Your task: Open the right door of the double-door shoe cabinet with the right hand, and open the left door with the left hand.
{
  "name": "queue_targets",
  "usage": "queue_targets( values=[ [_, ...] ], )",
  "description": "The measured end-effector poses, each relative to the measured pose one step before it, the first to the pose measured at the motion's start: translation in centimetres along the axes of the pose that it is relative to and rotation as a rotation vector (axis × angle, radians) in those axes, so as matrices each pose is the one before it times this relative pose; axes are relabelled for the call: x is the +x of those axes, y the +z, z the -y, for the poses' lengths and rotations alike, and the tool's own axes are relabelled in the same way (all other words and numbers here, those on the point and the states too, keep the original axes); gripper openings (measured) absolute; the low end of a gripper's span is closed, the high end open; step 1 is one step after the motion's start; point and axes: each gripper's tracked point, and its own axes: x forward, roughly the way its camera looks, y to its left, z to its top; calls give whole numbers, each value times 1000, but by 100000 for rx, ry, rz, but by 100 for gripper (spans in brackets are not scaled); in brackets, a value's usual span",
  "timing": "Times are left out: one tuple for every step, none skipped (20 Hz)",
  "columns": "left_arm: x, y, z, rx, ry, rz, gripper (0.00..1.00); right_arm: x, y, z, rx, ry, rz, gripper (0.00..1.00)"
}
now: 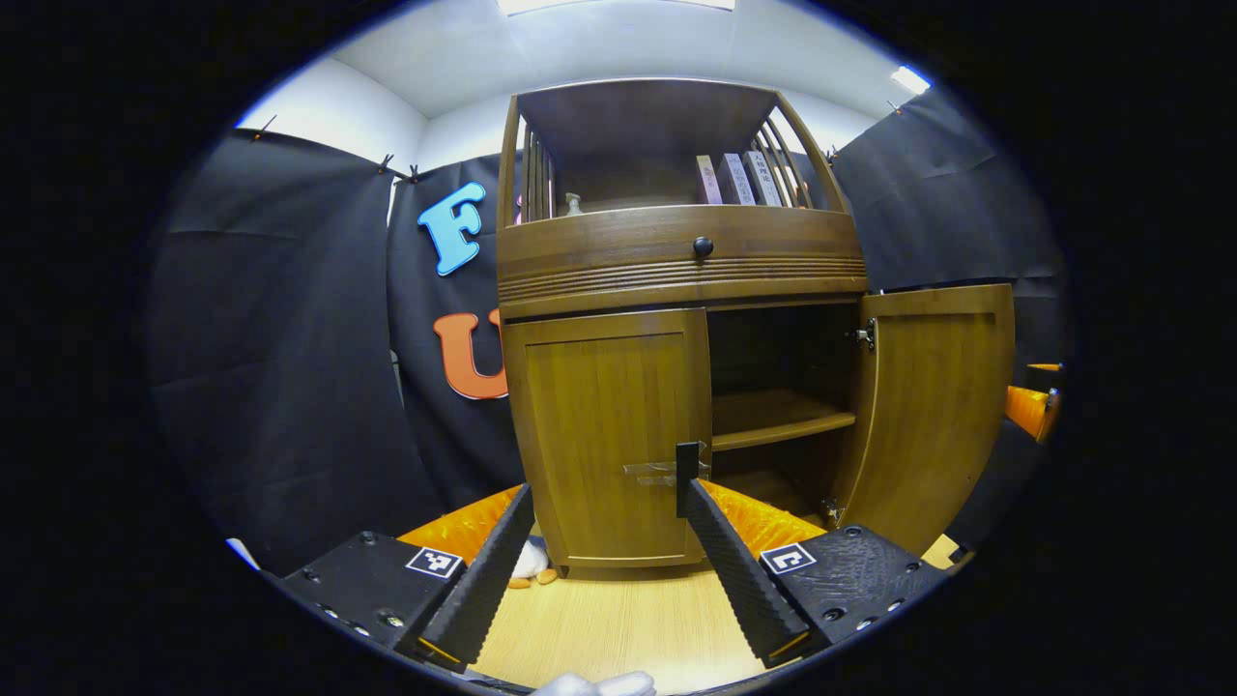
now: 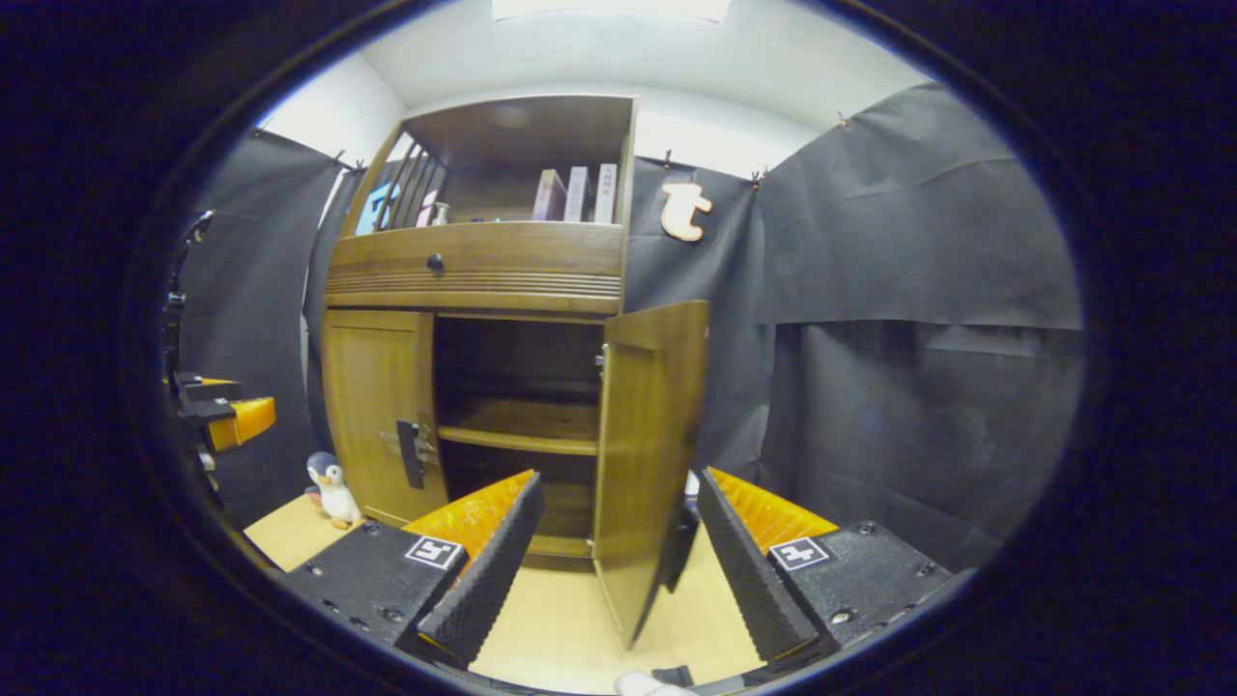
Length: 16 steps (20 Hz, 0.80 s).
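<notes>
Both my jaws wide apart, left gripper [image 1: 601, 503] in front of the shut left door [image 1: 611, 440] near its handle [image 1: 667, 471], right gripper [image 2: 618, 503] around the open right door [image 2: 647, 454], holding nothing

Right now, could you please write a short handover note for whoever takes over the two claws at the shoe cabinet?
Left claw: open, holding nothing, in front of the left door. One finger tip sits by the left door handle; contact can't be confirmed.
Right claw: open, fingers either side of the right door edge, not pressing on it.
Cabinet: the right door stands swung out, showing the inner shelf. The left door is shut.
Done: right door opened.
Left: grip the left door handle with the left claw and pull that door open.
</notes>
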Motion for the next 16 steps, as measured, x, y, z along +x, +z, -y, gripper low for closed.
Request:
queue_targets(
  values=[
    [298, -227, -97, 180, -1178, 238, 96, -219, -538, -1711, -340, 246, 94, 100],
    [274, -166, 37, 364, -1081, 185, 96, -123, -755, -1824, 241, 352, -503, 100],
    [266, -461, 107, 134, -902, 287, 96, -34, -749, -1652, 599, 554, -738, 100],
    [361, -360, 293, -503, -1476, -535, 96, -28, -712, -1373, 882, 1219, -1487, 100],
    [331, -417, 450, -651, -1608, 298, 96, -3, -735, -1376, 968, 2099, -2163, 100],
    [472, -463, 328, -456, -760, -247, 100, 95, -548, -1070, 560, 1277, -1809, 100],
    [333, -171, 202, -369, -1218, -8, 96, 5, -48, -474, 436, 294, -1017, 100],
    [624, -286, 285, -315, -1056, -300, 96, -17, 328, 31, 165, -244, -103, 100],
    [669, -481, 238, -87, -992, -913, 96, -107, 176, 123, -113, -701, 3, 100],
    [883, -422, 408, -306, -962, -286, 96, -41, 29, -68, -439, -451, -23, 100],
    [1161, -433, 416, -870, -1400, 237, 96, -142, 211, 116, -302, -1318, 275, 98],
    [1312, -412, 644, -767, -1848, -8, 96, -90, 266, -51, -178, -1324, 82, 100],
    [1254, -418, 485, -290, -1489, 272, 96, -111, 258, 131, 40, -1381, -298, 100],
    [1407, -433, 445, -91, -1161, 211, 96, -100, 45, 117, 38, -1380, -574, 100],
    [1498, -373, 453, 196, -1111, -53, 96, -89, 91, 134, 169, -1341, -508, 100],
    [1413, -501, 469, -173, -1122, 321, 96, -44, 53, 257, 114, -1395, -543, 100]
  ],
)
